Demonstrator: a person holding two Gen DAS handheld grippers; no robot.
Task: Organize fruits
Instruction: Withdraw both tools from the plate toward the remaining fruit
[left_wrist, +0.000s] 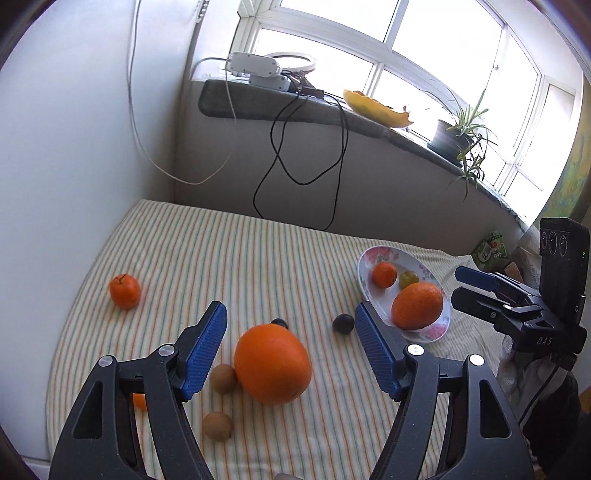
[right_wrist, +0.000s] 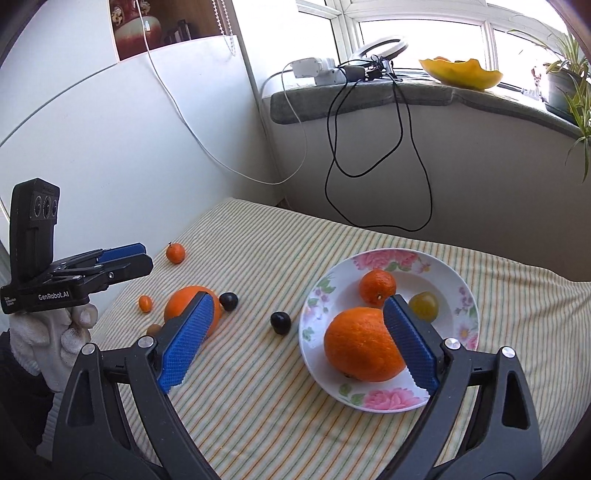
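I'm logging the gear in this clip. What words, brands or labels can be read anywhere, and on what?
"GenRobot.AI": side of the left gripper body, right wrist view.
"DAS": body of the right gripper, left wrist view.
Small print beside "GenRobot.AI": too small to read.
Green packet past the plate: lettering blurred, unreadable.
Wall poster: no readable text.

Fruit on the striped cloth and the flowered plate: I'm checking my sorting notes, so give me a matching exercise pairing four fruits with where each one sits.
Things:
1. big orange
2. small stemmed orange
3. yellow-green fruit
4. dark plum

Places:
A. alone on the cloth, far left, near the wall
B. on the cloth just left of the plate
C. on the plate, nearest the camera
D. on the plate, beside a smaller orange

Pairs: 1-C, 2-A, 3-D, 4-B
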